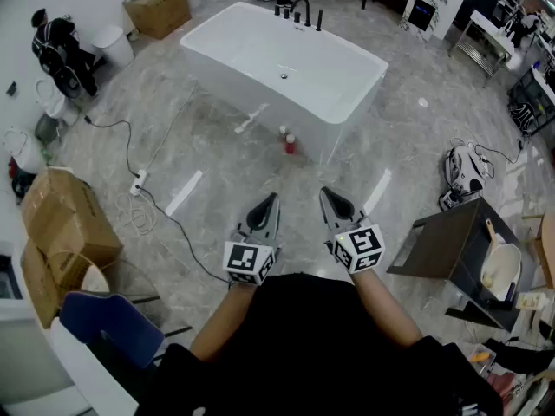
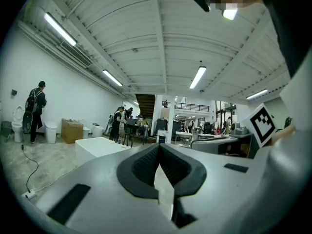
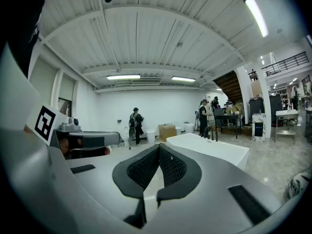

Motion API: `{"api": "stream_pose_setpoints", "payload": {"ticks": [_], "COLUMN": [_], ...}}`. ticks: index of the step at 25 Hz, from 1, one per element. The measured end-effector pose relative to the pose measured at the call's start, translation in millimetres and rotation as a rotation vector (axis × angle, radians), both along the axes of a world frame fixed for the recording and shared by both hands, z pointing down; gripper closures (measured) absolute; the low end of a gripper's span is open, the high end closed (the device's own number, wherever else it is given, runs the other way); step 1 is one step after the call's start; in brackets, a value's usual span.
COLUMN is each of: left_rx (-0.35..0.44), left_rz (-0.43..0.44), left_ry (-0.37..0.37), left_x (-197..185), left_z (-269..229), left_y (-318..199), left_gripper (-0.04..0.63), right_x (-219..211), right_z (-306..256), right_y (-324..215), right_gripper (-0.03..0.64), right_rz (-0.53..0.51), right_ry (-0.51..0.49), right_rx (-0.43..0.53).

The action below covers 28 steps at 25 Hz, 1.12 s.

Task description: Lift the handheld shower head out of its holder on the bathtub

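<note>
Presently we stand on the grey veined tile floor (image 1: 408,137), well apart from the white rectangular freestanding bathtub (image 1: 243,81), which lies ahead at a slant. We judge the task not begun: approach only.

The left gripper (image 1: 271,201) and right gripper (image 1: 326,196) are held side by side, low and close to the body, pointing roughly level toward the tub. Each gripper view shows its dark ribbed pads pressed together with nothing between them. We read this as a carrying posture: the jaws are closed and empty because nothing is within reach.

Task's thing: a cluster of black tap fittings (image 1: 299,12) stands on the tub's far rim. The handheld shower head and its holder should be among them, but at this range we cannot tell which piece it is. Since it sits at the far end, we expect to walk round the tub, not reach over it.

Surroundings: brown cardboard boxes (image 1: 65,219) at left and a dark brown side table (image 1: 451,241) at right, both off the direct line. A white power strip with a black cable (image 1: 139,182) trails across the floor left of our path. Two small red bottles (image 1: 289,141) sit just beside the tub's near corner. These are the trip hazards on the way round. The gripper views show persons beyond the tub.
</note>
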<state>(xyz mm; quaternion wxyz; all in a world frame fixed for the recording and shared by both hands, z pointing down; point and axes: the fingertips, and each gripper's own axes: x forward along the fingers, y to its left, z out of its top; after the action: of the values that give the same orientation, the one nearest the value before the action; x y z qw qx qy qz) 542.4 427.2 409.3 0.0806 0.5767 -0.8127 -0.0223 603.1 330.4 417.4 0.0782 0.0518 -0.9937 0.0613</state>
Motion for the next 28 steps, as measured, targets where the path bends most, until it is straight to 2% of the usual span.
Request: {"api": "stream_pose_setpoints", "payload": {"ticks": [9, 15, 21, 22, 24, 26, 28], "left_rx": [-0.01, -0.024, -0.016, -0.011, -0.005, -0.015, -0.031], "left_rz": [-0.037, -0.057, -0.081, -0.086, -0.098, -0.12, -0.147], "left_ry": [-0.005, -0.017, -0.02, -0.008, 0.025, 0.038, 0.021], "left_x": [-10, -15, -17, -18, -21, -22, -25], "left_z": [1, 1, -1, 0, 4, 11, 14], "left_y": [14, 34, 44, 46, 51, 55, 59], "left_gripper": [0.597, 0.597, 0.595, 0.588, 0.489, 0.367, 0.314], "right_x": [1, 3, 10, 10, 12, 15, 16], "right_z": [-9, -1, 2, 2, 5, 11, 14], "right_y": [4, 7, 9, 8, 5, 0, -3], "right_gripper": [0.619, 0.617, 0.615, 0.595, 0.475, 0.422, 0.392], "right_rz": [-0.03, -0.014, -0.026, -0.023, -0.006, 0.013, 0.014], "right_ry": [-0.044, -0.031, -0.023, -0.023, -0.022, -0.015, -0.009], "right_rx": [0.051, 0.0, 0.004, 0.0, -0.011, -0.021, -0.039]}}
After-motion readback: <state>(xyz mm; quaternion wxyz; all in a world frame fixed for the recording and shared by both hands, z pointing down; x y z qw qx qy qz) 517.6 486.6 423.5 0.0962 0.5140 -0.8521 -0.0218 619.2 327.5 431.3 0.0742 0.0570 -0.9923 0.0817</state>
